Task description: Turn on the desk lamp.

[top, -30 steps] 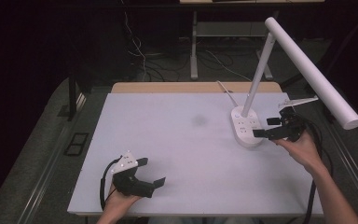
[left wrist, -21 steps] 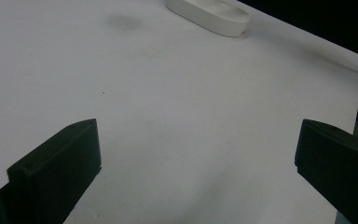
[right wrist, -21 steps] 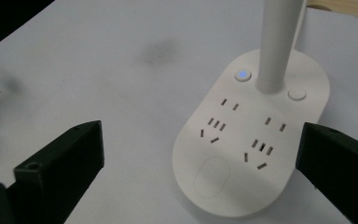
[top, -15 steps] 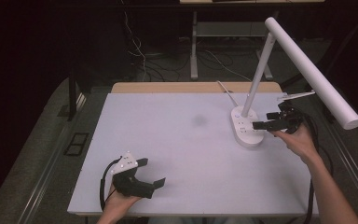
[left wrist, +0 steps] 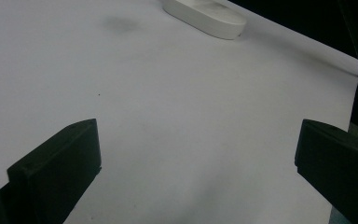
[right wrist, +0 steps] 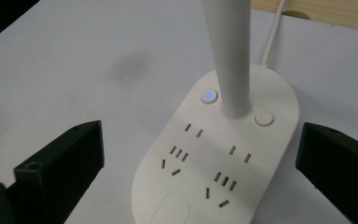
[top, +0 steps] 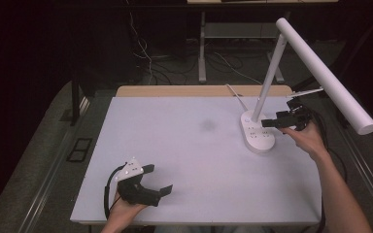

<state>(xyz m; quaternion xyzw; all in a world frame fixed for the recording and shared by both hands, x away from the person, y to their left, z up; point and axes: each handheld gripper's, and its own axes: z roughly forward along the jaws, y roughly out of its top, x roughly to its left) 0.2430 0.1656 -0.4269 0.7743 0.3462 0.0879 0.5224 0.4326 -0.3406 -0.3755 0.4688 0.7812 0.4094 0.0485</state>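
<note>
A white desk lamp stands at the right of the white table (top: 175, 145). Its oval base (top: 256, 134) carries several socket holes, a blue-lit button (right wrist: 208, 96) and a white button (right wrist: 264, 117). The pole (top: 269, 77) slants up to a long tube head (top: 326, 75). My right gripper (top: 278, 116) hovers open just right of the base, and in the right gripper view its jaws (right wrist: 200, 147) straddle the base (right wrist: 223, 163) without touching. At the front left, my left gripper (top: 158, 179) rests open with nothing between its jaws (left wrist: 198, 154).
A white cable (top: 235, 97) runs from the lamp base over the table's wooden back edge (top: 199, 91). A faint dark smudge (top: 207, 124) marks the table's middle. Beyond the table are dark floor, cables and a table leg (top: 202, 46).
My right gripper has shifted slightly up and away from the person, closer over the lamp base, and is still open. The left gripper has not moved.
</note>
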